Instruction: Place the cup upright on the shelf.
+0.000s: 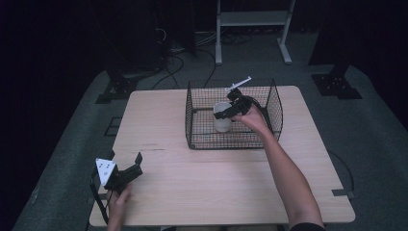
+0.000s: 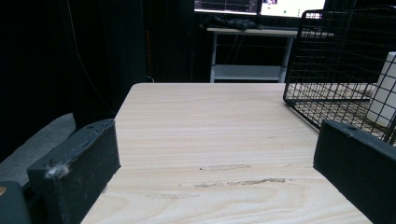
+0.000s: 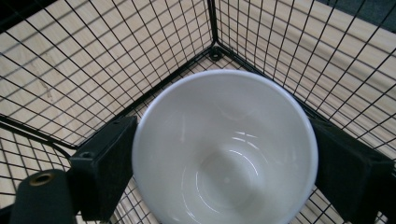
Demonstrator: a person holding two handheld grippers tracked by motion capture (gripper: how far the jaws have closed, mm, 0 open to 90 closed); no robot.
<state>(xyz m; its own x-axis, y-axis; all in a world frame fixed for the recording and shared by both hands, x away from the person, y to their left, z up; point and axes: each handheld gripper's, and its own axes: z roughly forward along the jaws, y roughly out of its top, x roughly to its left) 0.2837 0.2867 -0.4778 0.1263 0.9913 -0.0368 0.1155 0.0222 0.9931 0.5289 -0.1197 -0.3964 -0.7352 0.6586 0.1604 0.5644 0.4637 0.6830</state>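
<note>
Down at the near left corner of the wooden table (image 1: 202, 183), the left gripper (image 1: 126, 167) sat low in the person's left hand (image 1: 118, 202), jaws spread wide with nothing between them; in the left gripper view you could see bare tabletop running off between the two black jaws, with the corner of the wire basket (image 2: 336, 56) and a sliver of the white cup (image 2: 384, 88) off to the right.

Further back, the right gripper (image 1: 225, 113) was reaching into the black wire basket (image 1: 274, 103), the right hand (image 1: 252, 118) just over the basket's right side; its jaws were closed in on the white cup (image 1: 222, 116), one on each side of the rim; the right gripper view looked straight down into the empty cup (image 3: 224, 149), both jaws pressed up against its outer wall, basket mesh and a corner post behind it.

Cup was upright, inside the basket, roughly mid-basket; couldn't tell if it was resting on the basket floor or lifted a bit.
</note>
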